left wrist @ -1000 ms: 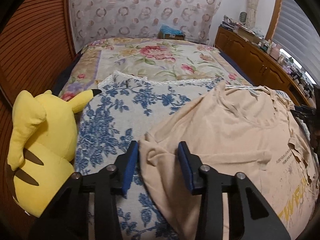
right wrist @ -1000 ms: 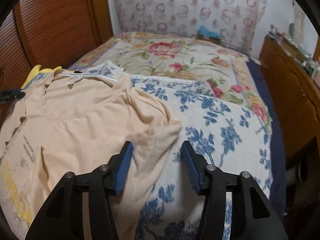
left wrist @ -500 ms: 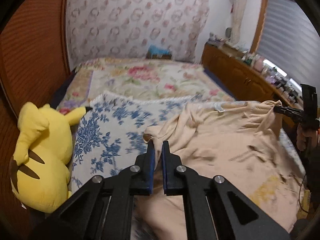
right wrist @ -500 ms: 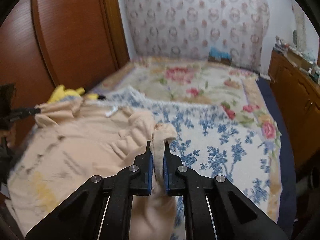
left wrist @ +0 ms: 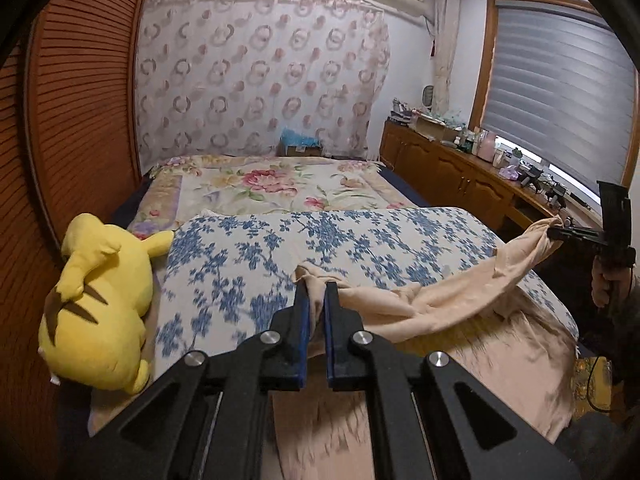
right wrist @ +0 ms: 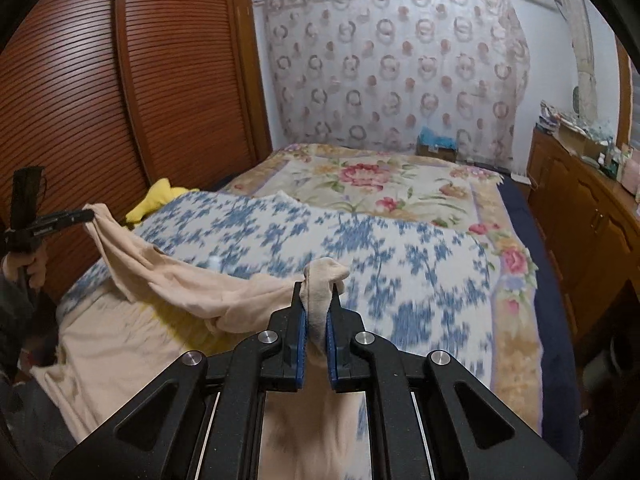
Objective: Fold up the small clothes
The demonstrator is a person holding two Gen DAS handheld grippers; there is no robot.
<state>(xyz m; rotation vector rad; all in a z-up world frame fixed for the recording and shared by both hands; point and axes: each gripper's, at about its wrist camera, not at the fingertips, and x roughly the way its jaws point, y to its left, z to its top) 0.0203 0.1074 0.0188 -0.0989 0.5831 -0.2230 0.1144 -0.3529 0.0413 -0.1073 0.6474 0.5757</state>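
Observation:
A beige T-shirt (left wrist: 448, 308) hangs stretched between both grippers above the blue-flowered blanket (left wrist: 320, 248) on the bed. My left gripper (left wrist: 315, 292) is shut on one bunched corner of the shirt. At the far right of the left wrist view, the right gripper (left wrist: 560, 230) pinches the other corner, held by a hand. In the right wrist view my right gripper (right wrist: 317, 292) is shut on a bunched fold of the T-shirt (right wrist: 180, 288). The left gripper (right wrist: 88, 215) shows at the far left there, clamping its corner. The shirt's lower part drapes over the bed's near edge.
A yellow plush toy (left wrist: 100, 304) lies at the bed's left side against a slatted wooden wardrobe (right wrist: 100, 100). A floral quilt (left wrist: 280, 184) covers the far half of the bed. A wooden cabinet (left wrist: 460, 172) with clutter runs along the right wall.
Both grippers went from open around the shirt's corners to shut on them, then rose and drew back, lifting the shirt's top edge off the blanket and stretching it between them.

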